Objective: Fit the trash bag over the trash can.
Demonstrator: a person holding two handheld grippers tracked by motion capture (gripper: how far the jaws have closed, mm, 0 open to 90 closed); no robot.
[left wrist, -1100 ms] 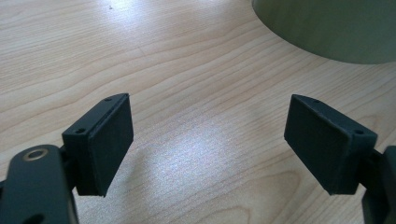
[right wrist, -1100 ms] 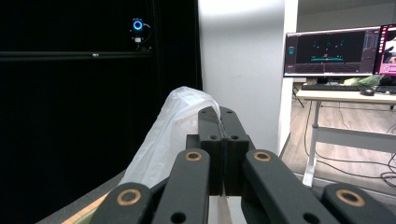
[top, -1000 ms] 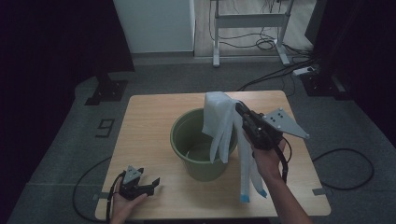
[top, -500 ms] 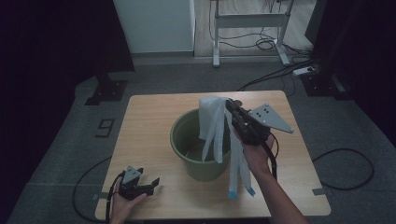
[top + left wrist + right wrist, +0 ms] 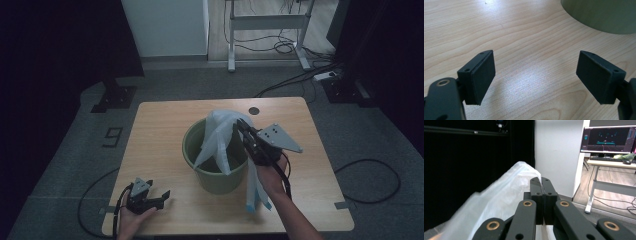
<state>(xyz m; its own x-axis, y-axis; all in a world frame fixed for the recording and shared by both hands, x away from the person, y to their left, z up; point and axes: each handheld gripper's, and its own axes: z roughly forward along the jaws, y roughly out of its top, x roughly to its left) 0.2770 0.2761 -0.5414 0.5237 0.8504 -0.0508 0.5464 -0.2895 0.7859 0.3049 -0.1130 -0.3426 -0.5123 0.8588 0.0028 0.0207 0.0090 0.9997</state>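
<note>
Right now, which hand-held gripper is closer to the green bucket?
Right. The right hand-held gripper hangs over the green bucket's rim, clamping a plastic bag; the left hand-held gripper rests beside it.

The high view looks down and forward over the whole worktop (image 5: pixel 165 130). The left gripper view skims that worktop closely, sharing the bucket (image 5: pixel 604 15). The right gripper view faces horizontally, toward a wall.

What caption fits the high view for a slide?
Right gripper holds a white plastic bag over a green bucket; left gripper rests open on the table.
</note>
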